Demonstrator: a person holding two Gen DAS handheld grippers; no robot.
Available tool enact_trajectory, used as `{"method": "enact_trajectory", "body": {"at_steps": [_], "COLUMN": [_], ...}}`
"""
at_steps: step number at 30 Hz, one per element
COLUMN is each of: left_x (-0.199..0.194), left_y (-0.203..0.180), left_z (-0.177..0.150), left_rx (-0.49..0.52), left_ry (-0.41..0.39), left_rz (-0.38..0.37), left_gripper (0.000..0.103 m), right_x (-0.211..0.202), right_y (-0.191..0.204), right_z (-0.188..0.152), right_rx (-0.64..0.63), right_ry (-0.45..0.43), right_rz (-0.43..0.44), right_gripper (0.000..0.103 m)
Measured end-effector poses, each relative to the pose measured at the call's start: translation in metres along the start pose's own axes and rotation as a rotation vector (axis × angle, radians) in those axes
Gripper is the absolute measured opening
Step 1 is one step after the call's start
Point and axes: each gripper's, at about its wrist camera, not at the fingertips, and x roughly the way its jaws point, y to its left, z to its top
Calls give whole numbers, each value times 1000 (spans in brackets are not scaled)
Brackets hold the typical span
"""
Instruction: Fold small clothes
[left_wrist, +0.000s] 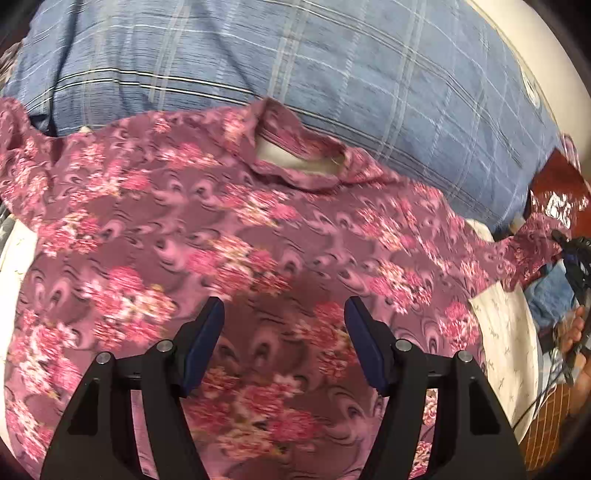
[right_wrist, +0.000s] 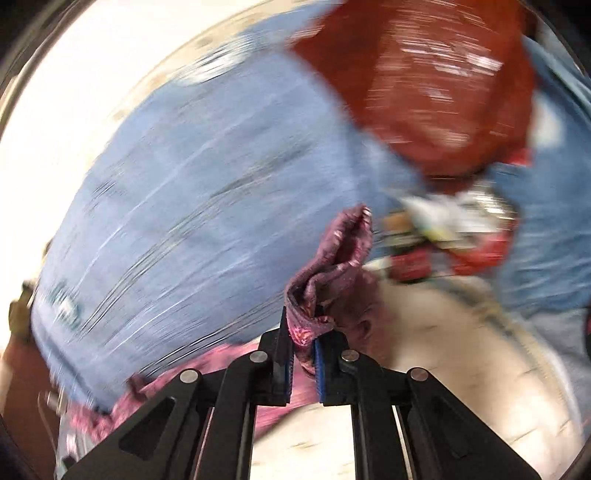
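A small purple shirt with pink flowers (left_wrist: 229, 229) lies spread flat, neck opening toward the far side. My left gripper (left_wrist: 284, 325) is open and empty, hovering over the shirt's lower middle. My right gripper (right_wrist: 303, 332) is shut on the shirt's sleeve (right_wrist: 332, 266), which bunches up between the pads. In the left wrist view that sleeve (left_wrist: 532, 251) stretches out to the right, where the right gripper (left_wrist: 565, 240) holds its end. The right wrist view is blurred by motion.
A blue plaid pillow (left_wrist: 295, 74) lies just beyond the shirt's collar. A dark red shiny bag (left_wrist: 557, 184) sits at the right. White bedding (left_wrist: 509, 332) shows beside the shirt. The person's hand (left_wrist: 576, 332) is at the right edge.
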Motion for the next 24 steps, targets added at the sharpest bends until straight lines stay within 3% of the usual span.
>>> {"method": "enact_trajectory", "body": {"at_steps": [4, 14, 17, 20, 24], "left_x": [-8, -37, -45, -45, -37], "left_y": [23, 100, 123, 136, 140], "left_z": [5, 12, 11, 9, 8], "left_rx": [-53, -239, -308, -349, -365], "left_ry": [-23, -104, -136, -131, -87], "left_rz": [53, 381, 443, 452, 437], "left_gripper": [67, 67, 67, 67, 67], "right_x": [15, 76, 95, 111, 141], "right_y": [83, 248, 283, 311, 324], "right_z": [-27, -168, -205, -233, -262], "right_rx": [-75, -184, -209, -243, -290], "right_ry": [77, 395, 466, 518, 621], "right_rz": [134, 408, 448, 471, 404], "right_gripper": [9, 9, 9, 12, 17]}}
